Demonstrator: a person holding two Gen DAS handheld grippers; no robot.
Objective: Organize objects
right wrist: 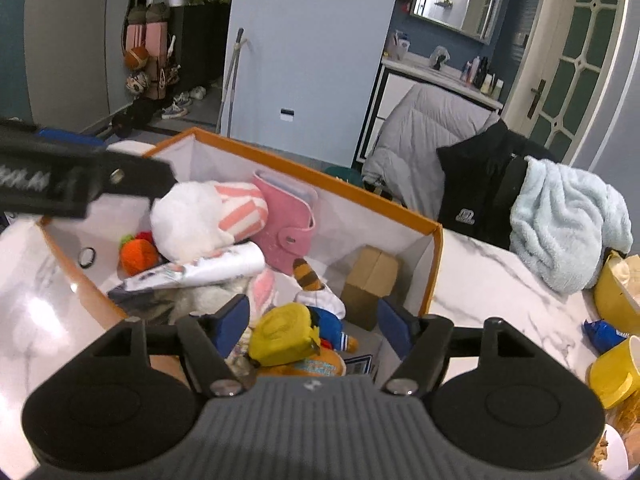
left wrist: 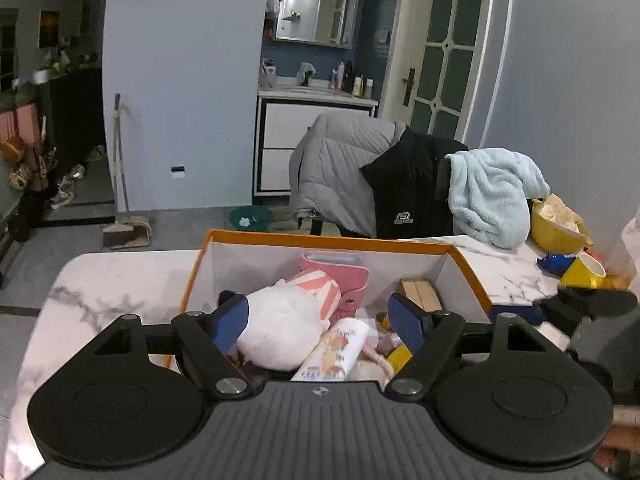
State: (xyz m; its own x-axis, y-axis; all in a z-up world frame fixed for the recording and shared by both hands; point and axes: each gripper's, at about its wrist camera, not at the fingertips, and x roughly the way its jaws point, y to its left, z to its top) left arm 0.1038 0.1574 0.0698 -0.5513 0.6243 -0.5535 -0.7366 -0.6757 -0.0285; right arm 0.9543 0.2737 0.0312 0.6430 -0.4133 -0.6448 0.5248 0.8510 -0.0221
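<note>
Orange-rimmed box (left wrist: 466, 254) sits on the marble table (right wrist: 492, 280), holding a white plush (left wrist: 280, 328) and pink wallet (right wrist: 286, 226). Above the box, left gripper (left wrist: 320, 322) and right gripper (right wrist: 314, 326) gape, holding nothing.

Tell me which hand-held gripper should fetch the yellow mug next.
Probably the right hand-held gripper: its jaws are open and empty, and the yellow mug lies on the table just to its right. The left one sees the mug farther off.
</note>
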